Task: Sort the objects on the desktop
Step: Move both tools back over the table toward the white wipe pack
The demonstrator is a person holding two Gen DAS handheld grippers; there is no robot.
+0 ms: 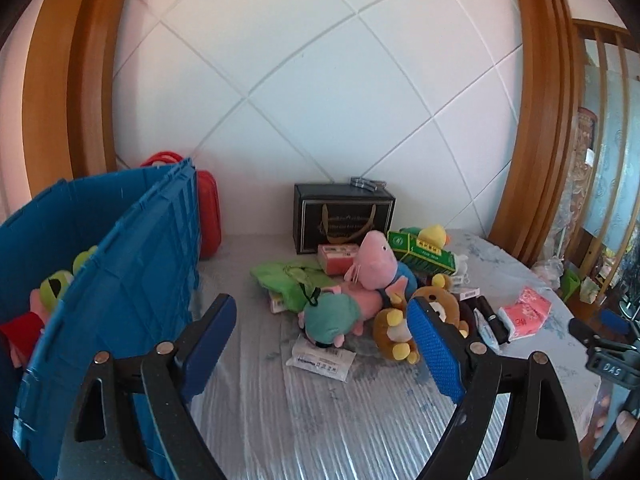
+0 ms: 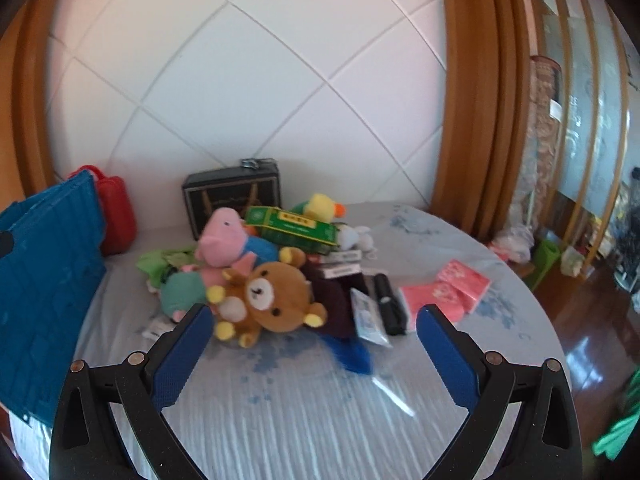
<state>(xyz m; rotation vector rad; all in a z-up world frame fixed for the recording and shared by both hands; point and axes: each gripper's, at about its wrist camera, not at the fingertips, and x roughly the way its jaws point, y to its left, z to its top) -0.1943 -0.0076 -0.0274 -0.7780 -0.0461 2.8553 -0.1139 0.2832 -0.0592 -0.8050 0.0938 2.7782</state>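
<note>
Two tools, left tool and right tool, both spread wide and holding nothing from what I see. Toy pile sits mid-desk: brown bear out front, pink pig behind it, blue bin off left.

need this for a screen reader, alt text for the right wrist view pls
An open right gripper hovers over a table, holding nothing, in front of a pile of soft toys topped by a brown teddy bear and a pink pig. A blue crate stands left; pink tissue packs lie right.
</note>
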